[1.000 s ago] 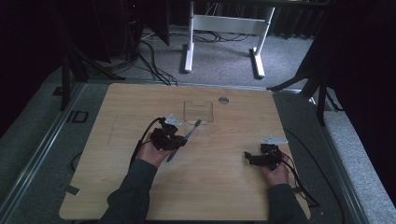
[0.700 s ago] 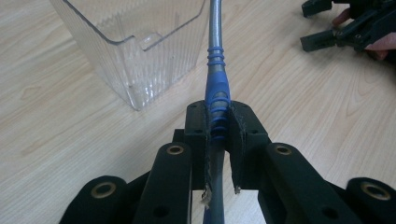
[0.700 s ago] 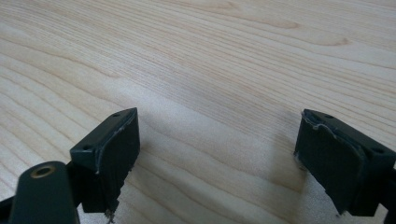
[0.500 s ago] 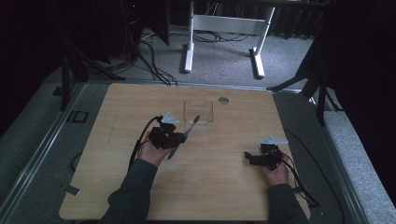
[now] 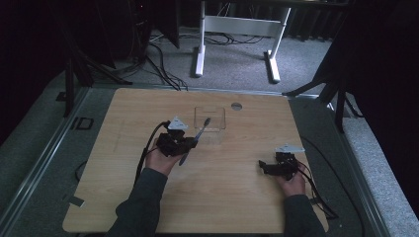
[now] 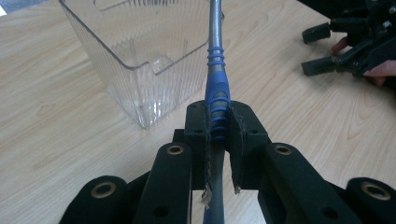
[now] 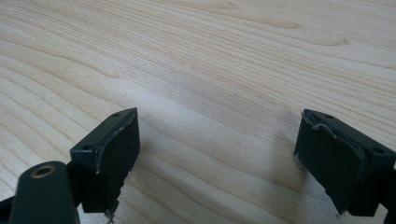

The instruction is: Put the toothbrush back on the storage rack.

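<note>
Now hand-held gripper (image 6: 218, 126) clamps toothbrush (image 6: 215, 70) mid-handle.

Black tools (image 5: 191, 143) (image 5: 262, 166) w/ brass rivets, grey triangular top plates, trailing black cables; dark long sleeves (image 5: 143, 197).

Clear ribbed container (image 5: 210, 119) standing just ahead of the left gripper (image 5: 190, 143), bare wooden table (image 5: 232, 182) open between both grippers, right gripper (image 5: 263, 165) well apart
</note>
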### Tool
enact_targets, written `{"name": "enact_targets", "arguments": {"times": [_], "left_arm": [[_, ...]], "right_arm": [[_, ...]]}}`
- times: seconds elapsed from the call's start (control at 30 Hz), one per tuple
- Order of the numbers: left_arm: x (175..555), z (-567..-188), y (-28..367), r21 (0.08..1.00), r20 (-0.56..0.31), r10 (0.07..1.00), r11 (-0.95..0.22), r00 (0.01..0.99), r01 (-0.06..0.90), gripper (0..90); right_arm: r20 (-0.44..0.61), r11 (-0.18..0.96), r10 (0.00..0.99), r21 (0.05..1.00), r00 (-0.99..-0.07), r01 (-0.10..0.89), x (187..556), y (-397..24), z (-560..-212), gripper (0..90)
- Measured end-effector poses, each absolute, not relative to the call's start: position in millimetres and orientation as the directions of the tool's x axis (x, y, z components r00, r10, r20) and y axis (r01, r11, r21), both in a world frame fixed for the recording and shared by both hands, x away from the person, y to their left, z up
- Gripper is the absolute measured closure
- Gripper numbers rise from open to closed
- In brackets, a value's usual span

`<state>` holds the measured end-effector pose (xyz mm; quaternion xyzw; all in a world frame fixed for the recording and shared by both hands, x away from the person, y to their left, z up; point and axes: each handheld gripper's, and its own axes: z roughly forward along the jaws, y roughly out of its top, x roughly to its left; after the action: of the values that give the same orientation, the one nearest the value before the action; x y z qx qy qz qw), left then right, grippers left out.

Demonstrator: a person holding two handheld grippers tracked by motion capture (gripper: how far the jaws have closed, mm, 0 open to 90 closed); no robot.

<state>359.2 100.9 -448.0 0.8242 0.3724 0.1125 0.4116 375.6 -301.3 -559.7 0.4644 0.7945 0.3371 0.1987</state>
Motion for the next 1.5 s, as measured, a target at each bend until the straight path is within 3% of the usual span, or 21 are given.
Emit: {"name": "enact_targets", "arguments": {"times": [1.5], "left_arm": [[366.3,-450.0,104.4,0.868,-0.11,0.711,-0.272,0.694,0.416,78.7]], "right_arm": [[-0.002,0.342,0.872,0.72,-0.49,0.604,375.6,-301.3,-559.7,13.5]]}}
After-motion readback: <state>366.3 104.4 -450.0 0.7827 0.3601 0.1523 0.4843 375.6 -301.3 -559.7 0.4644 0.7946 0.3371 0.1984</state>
